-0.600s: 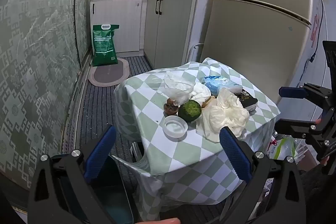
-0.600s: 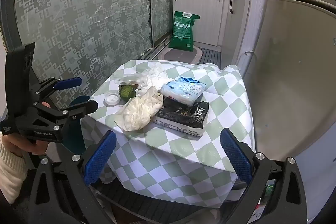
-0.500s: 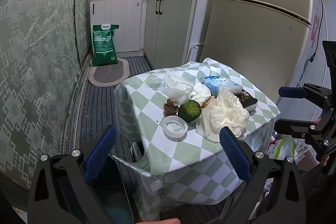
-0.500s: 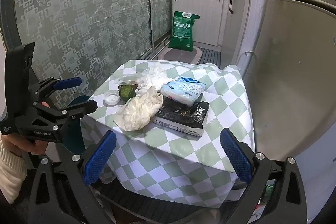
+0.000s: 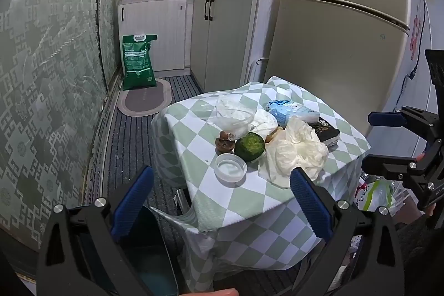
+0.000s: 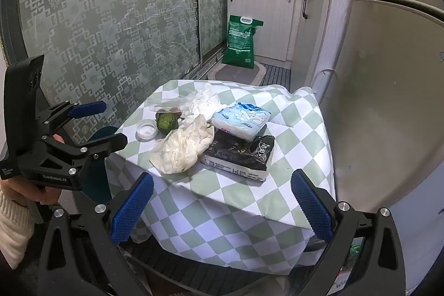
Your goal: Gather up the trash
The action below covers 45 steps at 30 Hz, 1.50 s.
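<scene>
A small table with a green-and-white checked cloth holds trash: a crumpled white tissue, a green fruit half, a white plastic lid, a brown pit and a clear plastic bag. My left gripper is open and empty, short of the table's near corner. My right gripper is open and empty, short of the table's front edge.
A blue tissue pack lies on a black packet. A dark teal bin stands on the floor below my left gripper. A fridge stands behind the table; a green sack leans by the cabinets.
</scene>
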Motion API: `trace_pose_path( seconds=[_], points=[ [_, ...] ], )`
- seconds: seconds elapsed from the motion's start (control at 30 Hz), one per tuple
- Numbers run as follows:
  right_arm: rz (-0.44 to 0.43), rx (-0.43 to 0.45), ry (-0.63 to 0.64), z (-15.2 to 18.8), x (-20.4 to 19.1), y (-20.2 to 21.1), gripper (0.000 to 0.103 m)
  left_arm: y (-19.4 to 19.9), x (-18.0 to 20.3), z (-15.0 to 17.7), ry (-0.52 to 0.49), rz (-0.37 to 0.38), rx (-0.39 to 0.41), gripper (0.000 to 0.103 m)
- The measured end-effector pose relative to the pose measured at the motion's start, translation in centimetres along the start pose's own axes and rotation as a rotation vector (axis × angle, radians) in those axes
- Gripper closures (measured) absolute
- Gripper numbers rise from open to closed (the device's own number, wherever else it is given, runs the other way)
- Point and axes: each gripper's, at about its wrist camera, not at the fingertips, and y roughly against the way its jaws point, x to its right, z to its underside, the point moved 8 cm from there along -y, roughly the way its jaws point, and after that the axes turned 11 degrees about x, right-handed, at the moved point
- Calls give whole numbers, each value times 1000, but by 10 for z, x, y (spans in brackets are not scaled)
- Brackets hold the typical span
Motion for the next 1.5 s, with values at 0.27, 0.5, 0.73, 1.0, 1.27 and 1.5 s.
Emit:
trace_pose_path(
  seconds=[0.27, 0.5, 0.73, 1.0, 1.27, 1.5],
  points=[
    [-1, 0, 2, 1, -2, 2, 3, -1, 2, 1, -13, 4, -3, 3],
    [-2, 0, 0, 1, -2, -1, 3, -2, 0, 1, -9, 6, -3, 3],
    [-3, -1, 0, 0, -1, 0, 3, 0, 2, 1, -13, 10, -1, 3],
    [-3, 0, 2, 0, -2, 0, 3, 0, -2, 1, -11, 12, -2, 3],
    [-3, 0, 3, 1, -2, 0, 3, 0, 5, 1, -15, 10, -1, 3],
    [-2, 1, 4, 0, -2, 1, 3, -1, 7, 1, -18, 10, -2, 3]
  ],
)
